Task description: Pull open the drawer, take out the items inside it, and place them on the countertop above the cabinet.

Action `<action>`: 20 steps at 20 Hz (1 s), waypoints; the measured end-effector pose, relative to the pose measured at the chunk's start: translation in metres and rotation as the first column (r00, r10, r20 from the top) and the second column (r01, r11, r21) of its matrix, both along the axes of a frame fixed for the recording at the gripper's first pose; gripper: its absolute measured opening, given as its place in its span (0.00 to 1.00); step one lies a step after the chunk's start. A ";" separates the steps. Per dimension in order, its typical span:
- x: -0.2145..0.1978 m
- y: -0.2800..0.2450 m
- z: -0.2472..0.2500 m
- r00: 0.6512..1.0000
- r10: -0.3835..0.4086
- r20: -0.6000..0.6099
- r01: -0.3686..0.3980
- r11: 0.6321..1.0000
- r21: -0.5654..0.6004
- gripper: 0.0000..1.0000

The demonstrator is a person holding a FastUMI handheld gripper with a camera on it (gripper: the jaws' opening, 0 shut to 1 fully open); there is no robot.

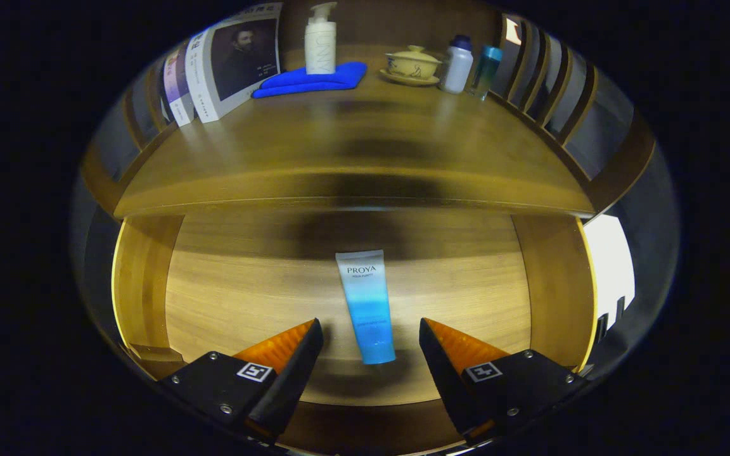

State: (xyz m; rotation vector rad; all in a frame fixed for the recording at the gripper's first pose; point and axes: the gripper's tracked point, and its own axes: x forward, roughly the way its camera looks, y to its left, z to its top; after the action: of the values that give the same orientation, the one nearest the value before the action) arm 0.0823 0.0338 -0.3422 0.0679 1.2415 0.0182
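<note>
- You are in a home-like corner, a bedroom or dressing nook by the look of it: a wooden cabinet with an open drawer under a countertop.
- At 12 o'clock stand a pump bottle on a folded blue cloth, and books at 11.
- At 1 o'clock sit a lidded teacup on a saucer and two small bottles.
- A slatted wooden rail borders the top.
- A cosmetic tube lies in the drawer.
</note>
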 end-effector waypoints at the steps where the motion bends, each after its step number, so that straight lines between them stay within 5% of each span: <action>1: 0.001 -0.001 -0.003 1.000 0.006 -0.013 -0.006 1.000 -0.003 0.94; 11: -0.008 -0.005 -0.032 0.993 0.005 -0.120 -0.002 1.000 0.023 0.78; 20: -0.007 0.004 -0.038 0.995 0.048 -0.086 -0.045 0.998 0.039 0.44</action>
State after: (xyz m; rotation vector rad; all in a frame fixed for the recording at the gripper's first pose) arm 0.0748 0.0375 -0.3798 0.0724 1.3299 0.0794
